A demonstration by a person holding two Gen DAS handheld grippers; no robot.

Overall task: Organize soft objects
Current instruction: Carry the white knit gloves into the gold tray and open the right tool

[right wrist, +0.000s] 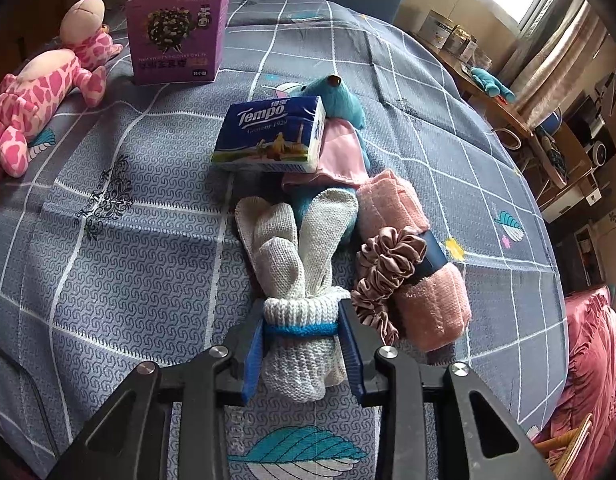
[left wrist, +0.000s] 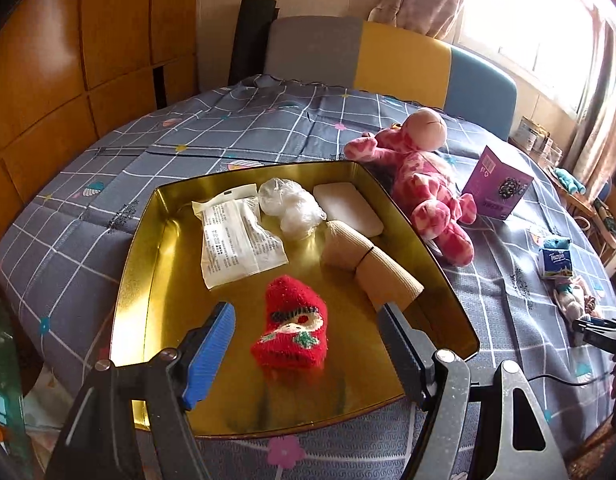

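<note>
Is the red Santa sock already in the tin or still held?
In the tin: the red Santa sock lies on the gold tin's floor, left tool open around it.

Glossy gold metal tray (left wrist: 140, 240), fuzzy red sock (left wrist: 294, 328), coarse-knit white gloves (right wrist: 298, 288).

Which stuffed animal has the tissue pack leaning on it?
The teal stuffed animal: the Tempo tissue pack rests against it. The pink spotted giraffe lies apart, with nothing on it.
</note>
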